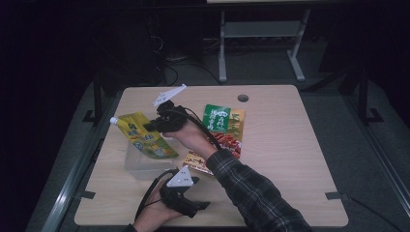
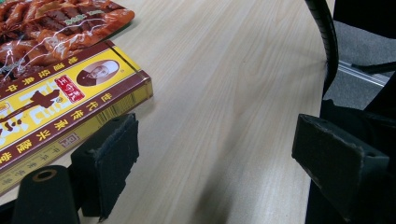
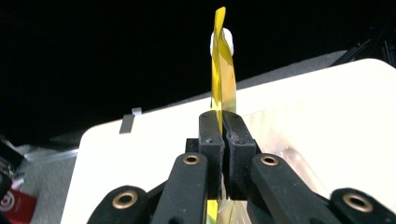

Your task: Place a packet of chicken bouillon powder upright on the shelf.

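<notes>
A yellow spouted pouch with a white cap hangs tilted over a clear plastic box at the table's left. My right gripper is shut on the pouch's edge; in the right gripper view the thin yellow pouch stands edge-on, clamped where the gripper closes. My left gripper rests near the table's front edge, held by a hand. Its jaws stand wide apart over bare wood with nothing between them. A red and yellow box lies just beside its left pad.
A green and red snack packet lies mid-table with the red and yellow box at its near end. The red snack packet also shows beyond the box. A cable hole sits near the far edge. A wooden table has bare wood on the right.
</notes>
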Tool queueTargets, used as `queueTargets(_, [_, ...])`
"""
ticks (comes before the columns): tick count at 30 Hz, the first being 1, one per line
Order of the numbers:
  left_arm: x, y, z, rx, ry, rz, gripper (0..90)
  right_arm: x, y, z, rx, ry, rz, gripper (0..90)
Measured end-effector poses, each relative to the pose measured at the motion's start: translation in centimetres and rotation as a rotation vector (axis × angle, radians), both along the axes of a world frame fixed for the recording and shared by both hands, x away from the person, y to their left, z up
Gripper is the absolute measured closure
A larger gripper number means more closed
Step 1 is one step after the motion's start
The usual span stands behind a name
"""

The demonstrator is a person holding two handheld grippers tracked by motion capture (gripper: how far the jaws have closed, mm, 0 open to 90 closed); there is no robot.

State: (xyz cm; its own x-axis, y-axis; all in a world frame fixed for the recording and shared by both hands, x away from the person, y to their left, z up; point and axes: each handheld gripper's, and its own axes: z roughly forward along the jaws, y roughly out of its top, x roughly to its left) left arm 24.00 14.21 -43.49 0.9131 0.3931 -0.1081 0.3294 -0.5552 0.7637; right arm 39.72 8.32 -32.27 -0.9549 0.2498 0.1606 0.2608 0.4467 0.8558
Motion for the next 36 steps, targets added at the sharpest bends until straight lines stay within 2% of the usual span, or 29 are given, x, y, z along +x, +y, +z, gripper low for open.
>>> queueTargets(2, [0.0, 0.0, 0.0, 0.001, 0.003, 0.000, 14.1, -0.2, 0.0, 0.2, -0.034, -0.023, -0.005, 86.5])
queueTargets(5, [-0.1, -0.1, 0.0, -0.002, 0.007, 0.000, 14.1, -0.2, 0.3, 0.5, -0.072, -0.030, -0.012, 85.9])
queueTargets(6, [-0.1, -0.1, 0.0, -0.009, 0.007, -0.004, 14.1, -0.1, 0.8, 0.9, -0.106, -0.038, -0.002, 84.1])
queueTargets(7, [0.0, -0.1, 0.1, 0.004, -0.005, -0.013, 14.1, 0.0, 1.1, 1.1, -0.119, -0.028, 0.004, 83.1])
queueTargets(10, [0.0, 0.0, 0.0, 0.003, -0.008, -0.015, 14.1, 0.3, 2.0, 1.6, -0.165, -0.030, 0.024, 76.4])
queueTargets(11, [0.0, 0.0, 0.0, 0.003, -0.008, -0.015, 14.1, 0.3, 2.0, 1.6, -0.165, -0.030, 0.024, 76.4])
queueTargets(12, [0.0, 0.0, 0.0, 0.004, -0.005, -0.016, 14.1, 0.6, 2.8, 1.9, -0.194, -0.035, 0.015, 70.8])
queueTargets(13, [0.0, 0.0, 0.1, 0.004, 0.005, -0.009, 14.1, 0.8, 3.0, 1.9, -0.200, -0.039, 0.016, 69.0])
queueTargets(16, [0.0, 0.0, 0.1, 0.003, 0.004, -0.012, 14.1, 1.2, 4.1, 2.2, -0.224, -0.025, 0.005, 64.8])
queueTargets(19, [0.0, -0.1, 0.0, 0.008, -0.002, -0.023, 14.1, 1.5, 4.8, 2.2, -0.239, -0.003, 0.003, 74.4])
queueTargets(20, [0.0, -0.2, 0.0, 0.009, -0.003, -0.025, 14.1, 1.6, 4.9, 2.2, -0.239, -0.005, 0.005, 82.4])
queueTargets(23, [-0.1, -0.2, -0.1, 0.014, -0.001, -0.027, 14.1, 1.5, 4.8, 2.2, -0.237, -0.012, -0.019, 89.7])
queueTargets(26, [-0.1, -0.3, -0.1, 0.013, 0.003, -0.024, 14.1, 1.3, 4.5, 2.0, -0.201, -0.016, -0.039, 90.0])
queueTargets(27, [-0.1, -0.3, -0.1, 0.013, 0.003, -0.023, 14.1, 1.1, 4.3, 2.0, -0.177, 0.000, -0.047, 90.0])
queueTargets(28, [-0.1, -0.3, -0.1, 0.013, 0.003, -0.023, 14.1, 1.1, 4.3, 2.0, -0.177, 0.000, -0.047, 90.0])
queueTargets(29, [-0.1, -0.3, -0.1, 0.015, 0.001, -0.022, 14.1, 0.8, 3.9, 1.8, -0.140, -0.030, -0.069, 90.0])
queueTargets(31, [-0.1, -0.3, -0.1, 0.016, 0.001, -0.024, 14.1, 0.4, 3.4, 1.7, -0.098, -0.021, -0.094, 90.0])
queueTargets(35, [-0.1, -0.3, -0.2, 0.015, 0.017, -0.019, 14.1, -0.1, 2.2, 1.0, 0.022, -0.015, -0.124, 90.0])
queueTargets(36, [-0.1, -0.2, -0.2, 0.021, 0.015, -0.022, 14.1, -0.1, 2.1, 0.7, 0.035, -0.023, -0.134, 90.0])
